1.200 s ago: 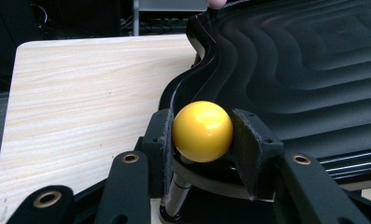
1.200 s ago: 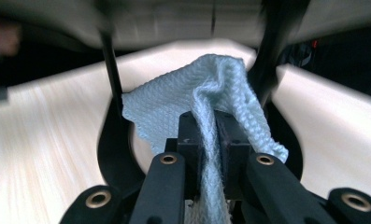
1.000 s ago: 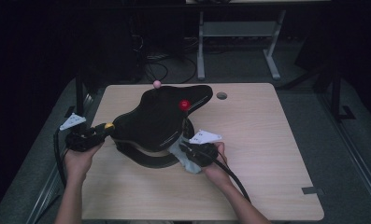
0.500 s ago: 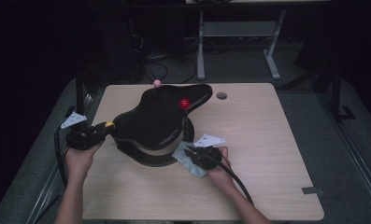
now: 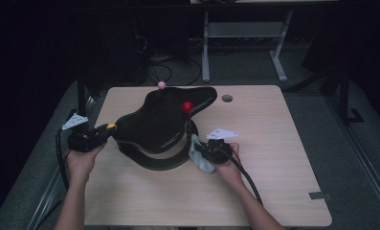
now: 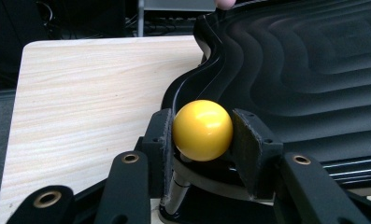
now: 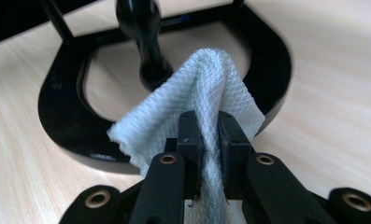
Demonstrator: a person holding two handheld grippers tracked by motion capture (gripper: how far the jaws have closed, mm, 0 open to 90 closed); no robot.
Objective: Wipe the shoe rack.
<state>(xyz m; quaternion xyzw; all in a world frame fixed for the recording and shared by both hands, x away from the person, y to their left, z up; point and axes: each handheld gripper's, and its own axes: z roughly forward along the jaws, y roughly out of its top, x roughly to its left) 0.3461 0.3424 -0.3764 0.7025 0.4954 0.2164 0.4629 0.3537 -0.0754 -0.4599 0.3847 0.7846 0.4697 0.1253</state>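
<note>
The left tool (image 6: 203,140) is clamped on a yellow ball (image 6: 202,129), its pads pressing the ball from both sides. The ball sits atop a thin metal stem at the edge of a black wavy-ridged tray (image 6: 314,70), which rises just beyond the tool and to its right. In the high view the left tool (image 5: 97,136) holds the ball at the tray's near-left corner, and a red ball (image 5: 187,106) lies on the tray's top, well beyond it. The right tool (image 7: 210,135) is closed on a white textured cloth (image 7: 192,98), which fans out ahead of its tips. Just past the cloth stands the tray's black U-shaped base (image 7: 61,107) on the wooden worktop (image 5: 273,158).
</note>
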